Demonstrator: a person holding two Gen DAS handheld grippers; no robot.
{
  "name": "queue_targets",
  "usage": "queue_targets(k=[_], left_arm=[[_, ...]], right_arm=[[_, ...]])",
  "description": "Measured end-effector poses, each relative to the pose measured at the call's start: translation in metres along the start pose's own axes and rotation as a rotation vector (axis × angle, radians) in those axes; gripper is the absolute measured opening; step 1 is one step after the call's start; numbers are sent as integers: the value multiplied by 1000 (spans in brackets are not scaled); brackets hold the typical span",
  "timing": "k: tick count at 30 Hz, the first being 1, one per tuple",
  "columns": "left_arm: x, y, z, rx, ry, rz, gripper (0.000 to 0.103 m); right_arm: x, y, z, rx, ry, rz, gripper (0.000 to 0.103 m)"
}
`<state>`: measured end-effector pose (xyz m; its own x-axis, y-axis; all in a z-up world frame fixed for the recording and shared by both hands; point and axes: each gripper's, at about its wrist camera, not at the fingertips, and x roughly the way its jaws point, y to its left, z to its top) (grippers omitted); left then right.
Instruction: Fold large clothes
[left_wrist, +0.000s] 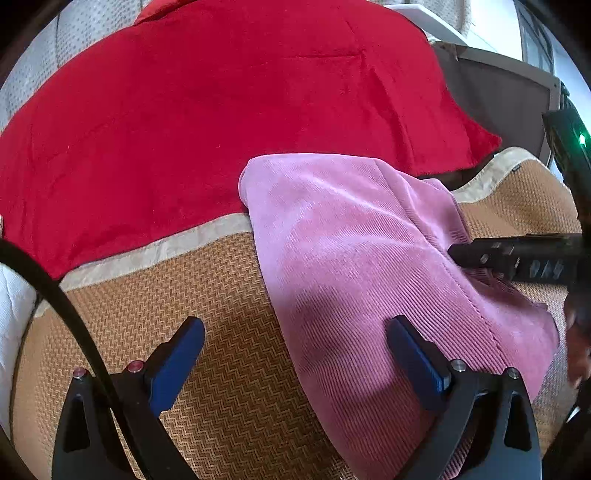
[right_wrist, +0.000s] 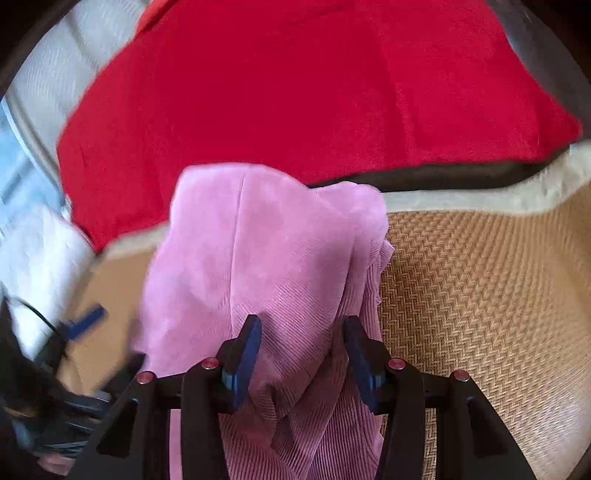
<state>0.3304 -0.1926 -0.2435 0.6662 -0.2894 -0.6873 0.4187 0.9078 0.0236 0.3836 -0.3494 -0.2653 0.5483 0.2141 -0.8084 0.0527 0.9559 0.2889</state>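
A pink corduroy garment (left_wrist: 354, 266) lies folded on a woven tan mat (left_wrist: 207, 332), its far end over the edge of a red blanket (left_wrist: 221, 110). My left gripper (left_wrist: 295, 332) is open, its left finger over the mat and its right finger over the pink cloth. The right gripper shows in the left wrist view (left_wrist: 517, 258) at the garment's right edge. In the right wrist view the pink garment (right_wrist: 258, 258) runs between the blue fingers of my right gripper (right_wrist: 303, 332), which stand partly open with cloth between them; the grip is unclear.
The mat (right_wrist: 480, 295) has a pale fabric border (left_wrist: 147, 254). White bedding (left_wrist: 11, 314) lies at the left. A dark panel (left_wrist: 498, 99) stands at the far right. The left gripper shows blurred in the right wrist view (right_wrist: 81, 325).
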Motion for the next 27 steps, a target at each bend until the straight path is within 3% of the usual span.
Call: queue_targets(k=[3,14,23,27], left_arm=[[1,5,-2,-34,-3,-21,100],[6,9,-2,-52,-5,-42,100],[5,9,1,-51,-1,-38,101],[-1,9,6,-48,-10,-45,100]], right_arm=[[-1,15,-3,-76,-25,-71,51],[1,23,-4,-107,-37,-104,51],[0,25,-4,-109,-34,-108,51],[-3,17,-1,-73,-22,-71,54]])
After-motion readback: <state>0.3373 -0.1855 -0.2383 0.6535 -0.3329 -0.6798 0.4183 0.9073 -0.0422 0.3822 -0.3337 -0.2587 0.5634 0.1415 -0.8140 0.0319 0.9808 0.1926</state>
